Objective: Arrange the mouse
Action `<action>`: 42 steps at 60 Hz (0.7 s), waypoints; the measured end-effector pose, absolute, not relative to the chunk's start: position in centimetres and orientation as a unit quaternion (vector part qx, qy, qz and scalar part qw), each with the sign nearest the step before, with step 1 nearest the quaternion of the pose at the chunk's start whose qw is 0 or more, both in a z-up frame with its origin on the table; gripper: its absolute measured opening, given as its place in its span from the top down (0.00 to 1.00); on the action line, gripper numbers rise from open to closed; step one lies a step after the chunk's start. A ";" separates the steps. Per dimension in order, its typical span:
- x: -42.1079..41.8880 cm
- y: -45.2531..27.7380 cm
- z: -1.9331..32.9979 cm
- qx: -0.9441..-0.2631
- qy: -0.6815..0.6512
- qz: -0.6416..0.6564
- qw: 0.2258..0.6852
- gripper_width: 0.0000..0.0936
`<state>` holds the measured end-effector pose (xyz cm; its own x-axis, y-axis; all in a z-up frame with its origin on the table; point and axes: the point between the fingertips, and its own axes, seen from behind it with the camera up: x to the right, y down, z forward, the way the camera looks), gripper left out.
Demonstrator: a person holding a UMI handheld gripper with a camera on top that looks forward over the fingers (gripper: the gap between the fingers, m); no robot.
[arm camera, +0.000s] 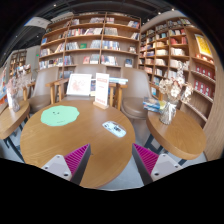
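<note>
A small pale mouse (114,128) lies flat on a round wooden table (60,150), right of a green mat (59,115), beyond the fingers.

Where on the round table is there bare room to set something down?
On the round table, the wood is bare between the green mat, the small flat item and the open gripper. The far edge is crowded with upright signs.

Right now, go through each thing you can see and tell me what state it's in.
Gripper: open, jaws apart, holding nothing.
Round wooden table: bare between the jaws.
Green mat: lying flat on the table.
Small flat item: lying flat ahead of the jaws; too small to identify.
Standing sign: upright at the table's far edge.
Bookshelves: filled with books.
</note>
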<state>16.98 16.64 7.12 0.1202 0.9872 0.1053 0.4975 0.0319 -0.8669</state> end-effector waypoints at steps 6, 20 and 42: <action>15.9 18.7 6.0 -0.630 -0.590 0.295 0.410 0.09; 11.9 20.9 3.4 -0.638 -0.594 0.293 0.393 0.09; 5.5 22.6 -1.3 -0.662 -0.600 0.278 0.354 0.09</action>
<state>5.55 22.57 -1.34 0.1259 0.9905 0.0562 0.5971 -0.0304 -0.8016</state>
